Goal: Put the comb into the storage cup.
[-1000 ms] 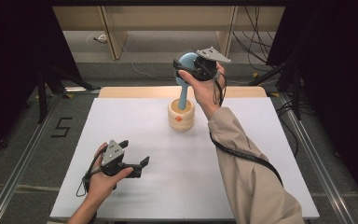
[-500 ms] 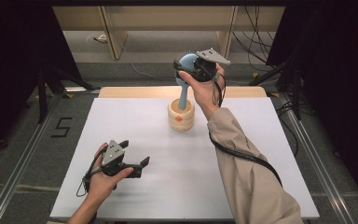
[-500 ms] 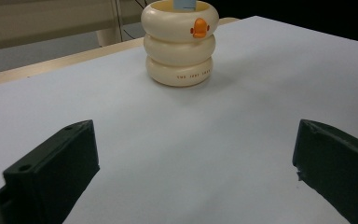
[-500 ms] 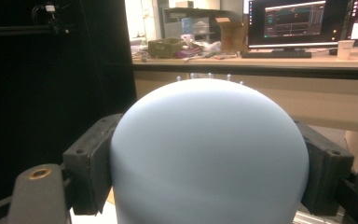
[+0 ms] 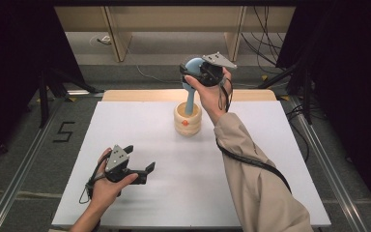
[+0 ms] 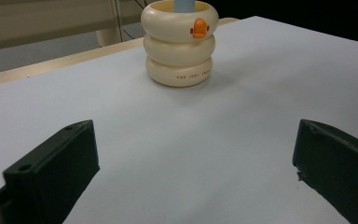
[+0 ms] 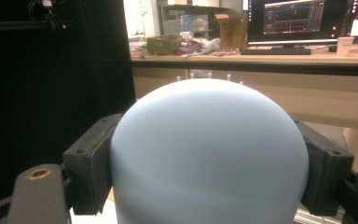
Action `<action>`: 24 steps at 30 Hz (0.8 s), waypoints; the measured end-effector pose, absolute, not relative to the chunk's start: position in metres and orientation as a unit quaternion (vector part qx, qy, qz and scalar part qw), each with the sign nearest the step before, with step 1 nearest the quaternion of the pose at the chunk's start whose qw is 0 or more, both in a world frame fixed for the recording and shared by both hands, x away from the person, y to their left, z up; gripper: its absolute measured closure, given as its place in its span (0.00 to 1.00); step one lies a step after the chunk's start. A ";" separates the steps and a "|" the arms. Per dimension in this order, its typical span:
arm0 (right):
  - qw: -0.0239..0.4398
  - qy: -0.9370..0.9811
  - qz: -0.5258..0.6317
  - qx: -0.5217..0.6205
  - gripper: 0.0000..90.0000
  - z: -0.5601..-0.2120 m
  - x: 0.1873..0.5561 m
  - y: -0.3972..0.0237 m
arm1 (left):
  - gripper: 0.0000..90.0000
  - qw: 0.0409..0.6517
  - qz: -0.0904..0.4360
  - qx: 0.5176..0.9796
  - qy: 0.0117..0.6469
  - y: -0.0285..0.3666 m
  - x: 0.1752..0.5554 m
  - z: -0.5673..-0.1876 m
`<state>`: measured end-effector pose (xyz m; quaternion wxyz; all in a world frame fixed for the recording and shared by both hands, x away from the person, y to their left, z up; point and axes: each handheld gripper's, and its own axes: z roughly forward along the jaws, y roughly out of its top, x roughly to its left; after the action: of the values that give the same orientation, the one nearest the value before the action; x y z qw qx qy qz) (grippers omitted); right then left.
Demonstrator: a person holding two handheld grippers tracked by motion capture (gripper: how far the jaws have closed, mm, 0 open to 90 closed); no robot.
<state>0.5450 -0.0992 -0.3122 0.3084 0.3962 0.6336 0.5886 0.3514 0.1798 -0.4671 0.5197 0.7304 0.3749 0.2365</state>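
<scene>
A cream holder [image 5: 187,121] made of stacked rings, with a small orange beak on its front, stands at the back middle of the white table [image 5: 251,159]. A light blue tool stands in it, its stem [image 5: 190,100] rising to a round head [image 5: 192,67]. My right gripper [image 5: 193,77] is above the holder, shut on that round blue head [image 7: 209,149], one pad [image 7: 91,163] pressed on each side. My left gripper [image 5: 139,158] rests on the table at the front left, open with nothing between its fingers [image 6: 56,172]. It faces the holder [image 6: 179,51], which is well ahead of it.
A wooden strip [image 5: 140,94] runs along the table's far edge. Shelving legs and cables stand on the floor behind it. Metal rails [image 5: 24,159] flank the table on both sides. A desk with a monitor [image 7: 298,18] is far off in the right gripper view.
</scene>
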 end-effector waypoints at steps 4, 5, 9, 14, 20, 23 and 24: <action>0.309 0.633 0.589 0.396 0.23 -0.313 0.545 -0.099 | 0.00 0.520 0.236 0.731 0.375 0.180 0.351 -0.467; 0.309 0.632 0.589 0.397 0.23 -0.314 0.545 -0.099 | 0.00 0.520 0.236 0.730 0.375 0.180 0.351 -0.467; 0.309 0.632 0.590 0.397 0.23 -0.315 0.546 -0.099 | 0.00 0.521 0.236 0.730 0.375 0.180 0.351 -0.467; 0.309 0.632 0.588 0.398 0.23 -0.317 0.546 -0.099 | 0.00 0.520 0.236 0.730 0.374 0.179 0.351 -0.467; 0.310 0.633 0.587 0.399 0.23 -0.318 0.547 -0.098 | 0.00 0.520 0.236 0.731 0.374 0.179 0.351 -0.467; 0.311 0.633 0.587 0.399 0.23 -0.319 0.547 -0.098 | 0.00 0.520 0.236 0.731 0.374 0.179 0.351 -0.467; 0.312 0.633 0.587 0.398 0.23 -0.320 0.547 -0.098 | 0.00 0.520 0.236 0.731 0.374 0.179 0.351 -0.467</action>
<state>0.5472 -0.0983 -0.3195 0.3118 0.3978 0.6327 0.5867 0.3513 0.1794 -0.4670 0.5201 0.7307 0.3739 0.2360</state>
